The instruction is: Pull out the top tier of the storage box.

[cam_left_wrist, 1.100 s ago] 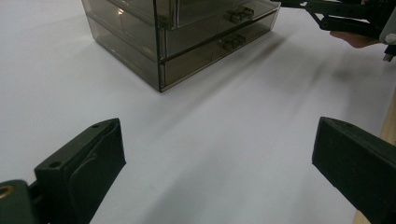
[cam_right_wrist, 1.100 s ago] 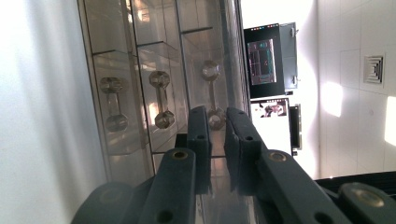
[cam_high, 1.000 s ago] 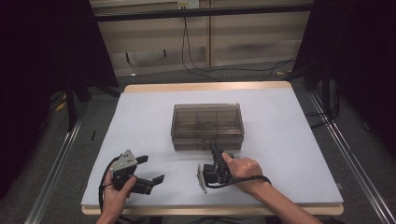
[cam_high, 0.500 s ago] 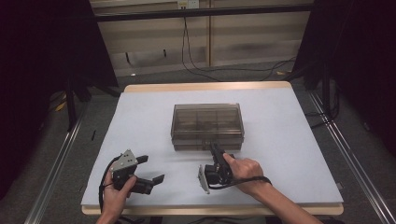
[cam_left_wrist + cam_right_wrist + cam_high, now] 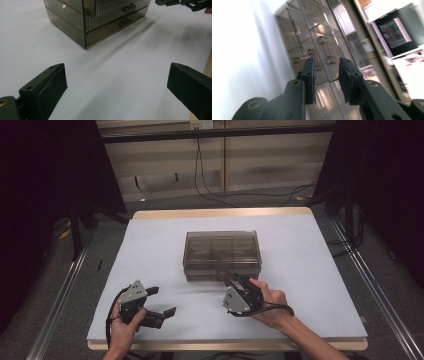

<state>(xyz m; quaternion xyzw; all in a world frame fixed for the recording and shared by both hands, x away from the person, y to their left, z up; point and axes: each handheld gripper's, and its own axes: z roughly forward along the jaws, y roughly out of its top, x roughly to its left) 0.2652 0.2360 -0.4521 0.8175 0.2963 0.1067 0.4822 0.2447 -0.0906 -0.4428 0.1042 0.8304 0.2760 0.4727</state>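
So there's a smoky see-through plastic drawer box (image 5: 221, 255) sitting mid-table on the white table top (image 5: 310, 270), drawers shut, little dumbbell-shaped handles (image 5: 326, 50) on the front. No brand or writing I can read on it anywhere. The right gripper (image 5: 234, 283) is right up at the near face of the box, jaws a small gap apart with nothing between them. The left gripper (image 5: 161, 301) sits near the front-left, well clear of the box, jaws spread wide.
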